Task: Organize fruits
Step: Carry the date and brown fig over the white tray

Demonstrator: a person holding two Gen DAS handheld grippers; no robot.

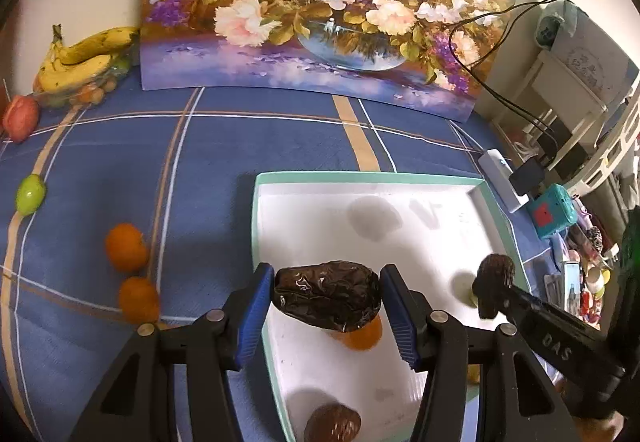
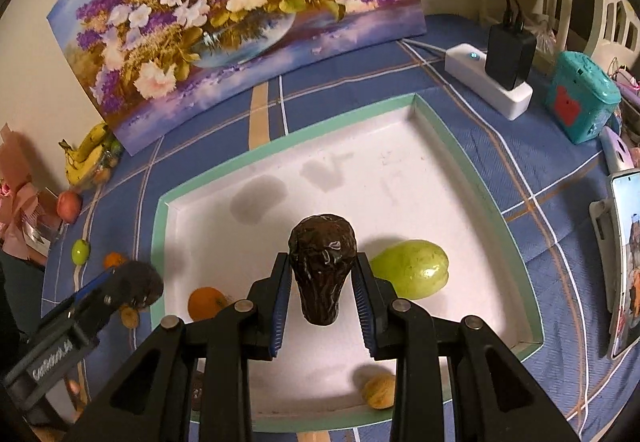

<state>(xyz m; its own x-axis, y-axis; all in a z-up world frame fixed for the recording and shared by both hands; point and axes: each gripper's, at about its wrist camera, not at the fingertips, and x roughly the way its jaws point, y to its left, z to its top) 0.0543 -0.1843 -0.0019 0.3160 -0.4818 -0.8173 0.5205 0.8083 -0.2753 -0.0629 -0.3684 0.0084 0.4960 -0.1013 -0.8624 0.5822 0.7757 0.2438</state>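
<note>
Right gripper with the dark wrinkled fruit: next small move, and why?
Probably lower it a little and release. The right gripper holds the dark brown wrinkled fruit over bare white floor of the mint-rimmed tray, with the green fruit just beside it, so setting it down there looks clear.
</note>
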